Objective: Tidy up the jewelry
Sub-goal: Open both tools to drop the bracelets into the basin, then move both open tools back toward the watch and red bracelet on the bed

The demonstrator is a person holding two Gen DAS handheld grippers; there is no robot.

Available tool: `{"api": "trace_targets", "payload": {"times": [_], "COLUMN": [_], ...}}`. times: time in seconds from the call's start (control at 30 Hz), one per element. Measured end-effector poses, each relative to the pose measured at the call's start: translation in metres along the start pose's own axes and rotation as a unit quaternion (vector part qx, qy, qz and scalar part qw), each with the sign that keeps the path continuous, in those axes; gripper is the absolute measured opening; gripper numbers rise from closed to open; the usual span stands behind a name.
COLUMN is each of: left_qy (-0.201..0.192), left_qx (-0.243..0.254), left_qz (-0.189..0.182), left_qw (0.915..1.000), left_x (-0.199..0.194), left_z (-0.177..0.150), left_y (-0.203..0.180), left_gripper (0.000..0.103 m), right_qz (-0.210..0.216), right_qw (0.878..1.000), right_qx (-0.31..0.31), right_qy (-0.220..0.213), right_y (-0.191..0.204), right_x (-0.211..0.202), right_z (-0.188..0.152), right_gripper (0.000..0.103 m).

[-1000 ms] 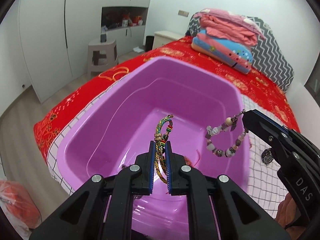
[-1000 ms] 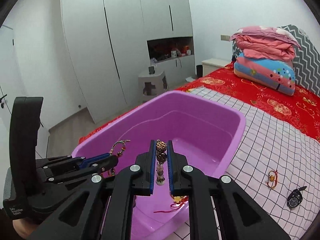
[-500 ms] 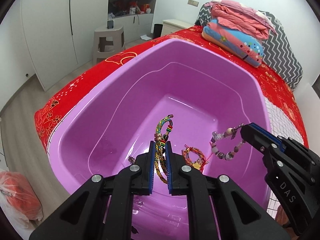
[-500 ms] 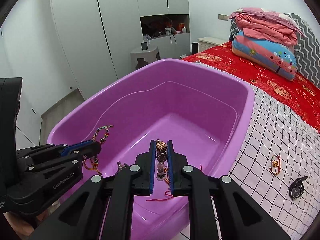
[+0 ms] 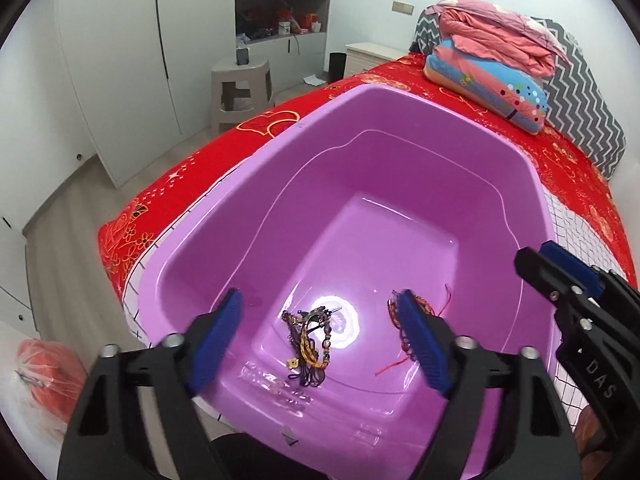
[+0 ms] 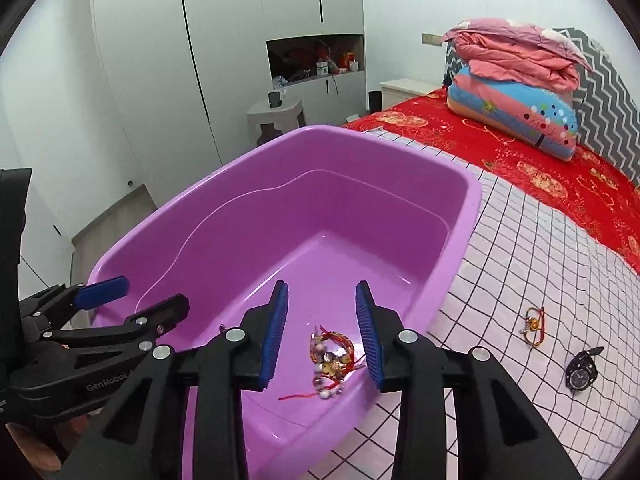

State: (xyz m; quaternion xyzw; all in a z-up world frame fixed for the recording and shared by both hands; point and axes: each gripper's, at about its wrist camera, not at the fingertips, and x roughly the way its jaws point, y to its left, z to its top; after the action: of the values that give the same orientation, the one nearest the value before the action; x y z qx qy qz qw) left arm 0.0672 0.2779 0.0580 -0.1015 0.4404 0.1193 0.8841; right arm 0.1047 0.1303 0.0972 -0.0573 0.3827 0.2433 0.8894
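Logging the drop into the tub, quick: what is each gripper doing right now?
Left gripper: jaws opening, empty; woven bracelet lies in the purple tub.
Right gripper: jaws opening, empty; beaded bracelet lies below.

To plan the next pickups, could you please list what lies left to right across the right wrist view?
Left gripper → purple plastic tub → red-and-gold string bracelet on the checked sheet → black wristwatch.

Tangled bracelets (image 5: 310, 344) on purple tub (image 5: 400, 184) floor
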Motion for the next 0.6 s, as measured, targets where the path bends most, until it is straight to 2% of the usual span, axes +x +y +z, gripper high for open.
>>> {"api": "trace_targets", "payload": {"times": [0.6], "left_qy": [-0.018], "left_qx": [-0.008], "left_qz": [0.006], "left_qw": [0.9998], "left_x": [-0.018], "left_z": [-0.008], "left_y": [-0.005], "left_gripper": [0.095], "right_qz": [0.001], "right_qw": [1.000], "right_qx": [0.010], "right_qy": [-0.019], "right_y": [-0.012], "right_x": [-0.024], "right_z": [-0.013], "right_gripper": [0.040]}}
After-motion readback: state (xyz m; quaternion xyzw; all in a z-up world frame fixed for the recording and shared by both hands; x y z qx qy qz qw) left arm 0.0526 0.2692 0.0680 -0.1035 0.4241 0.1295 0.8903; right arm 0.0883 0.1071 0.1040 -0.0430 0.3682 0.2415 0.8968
